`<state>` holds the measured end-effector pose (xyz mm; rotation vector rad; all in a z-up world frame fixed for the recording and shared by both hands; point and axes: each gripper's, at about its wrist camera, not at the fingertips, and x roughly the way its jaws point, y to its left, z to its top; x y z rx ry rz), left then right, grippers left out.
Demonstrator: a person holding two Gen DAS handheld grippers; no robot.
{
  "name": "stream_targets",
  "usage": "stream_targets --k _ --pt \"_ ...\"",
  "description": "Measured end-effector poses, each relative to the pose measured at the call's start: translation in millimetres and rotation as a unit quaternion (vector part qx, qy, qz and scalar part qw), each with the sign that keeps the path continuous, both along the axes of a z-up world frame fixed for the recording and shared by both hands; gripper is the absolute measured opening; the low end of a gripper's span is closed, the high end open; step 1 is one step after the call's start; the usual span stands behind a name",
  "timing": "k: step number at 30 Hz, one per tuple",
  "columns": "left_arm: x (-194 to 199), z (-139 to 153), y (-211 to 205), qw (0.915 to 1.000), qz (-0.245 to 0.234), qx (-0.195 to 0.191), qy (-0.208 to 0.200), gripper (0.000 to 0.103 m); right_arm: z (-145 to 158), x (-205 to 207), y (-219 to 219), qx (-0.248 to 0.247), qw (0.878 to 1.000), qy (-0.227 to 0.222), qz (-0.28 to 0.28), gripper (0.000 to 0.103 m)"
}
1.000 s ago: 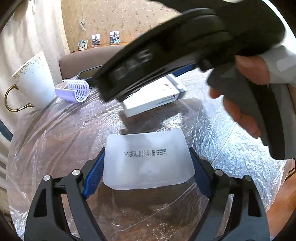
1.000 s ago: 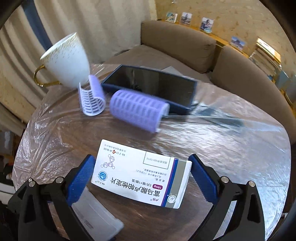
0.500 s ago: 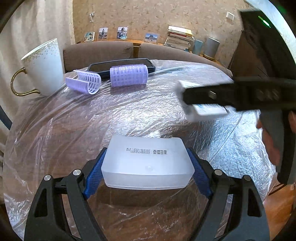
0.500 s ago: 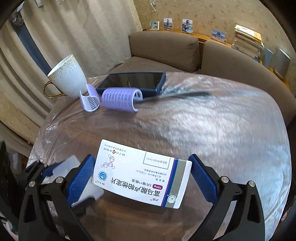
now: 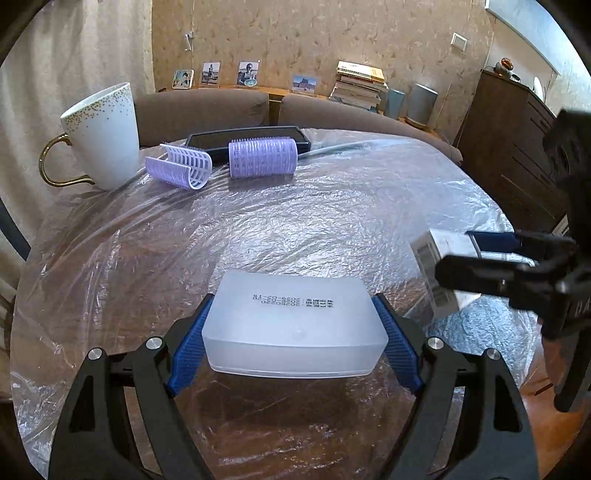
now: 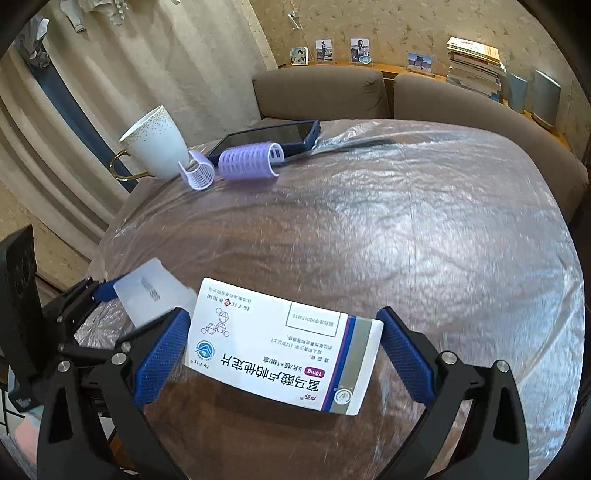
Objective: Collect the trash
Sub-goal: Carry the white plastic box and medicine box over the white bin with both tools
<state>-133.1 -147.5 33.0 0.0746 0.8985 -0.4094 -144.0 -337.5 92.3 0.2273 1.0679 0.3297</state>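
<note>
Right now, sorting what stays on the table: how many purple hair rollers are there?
2: a whole roller in front of the phone, and an open half-shell roller beside the mug.

A home living room: brown sofa point(image 5: 207, 110) against patterned wallpaper point(image 5: 332, 33), framed photos point(image 5: 247, 72) and stacked books point(image 5: 358, 85) along a ledge behind it, curtains point(image 6: 122, 66) at left, dark wooden cabinet point(image 5: 517, 147) at right, mug point(image 5: 105, 136) and hair rollers point(image 5: 262, 157) on a plastic-covered table point(image 5: 295, 221).
</note>
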Motion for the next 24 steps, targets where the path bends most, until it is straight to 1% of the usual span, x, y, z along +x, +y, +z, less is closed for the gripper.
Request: stream_targets --k 9,15,24 --pt "-18.9 2.2 5.0 1.0000 0.000 0.005 0.000 0.084 -3.2 -25.8 1.2 0.000 1.000 0.005 0.001 0.098" --pt "-32.8 1.6 12.4 0.9999 0.009 -0.001 0.006 0.084 -5.2 -43.0 1.3 0.004 1.000 0.009 0.000 0.098" --pt "-54.3 8.4 22.2 0.9999 0.012 -0.006 0.003 0.084 1.1 -74.9 1.5 0.015 1.000 0.006 0.001 0.098"
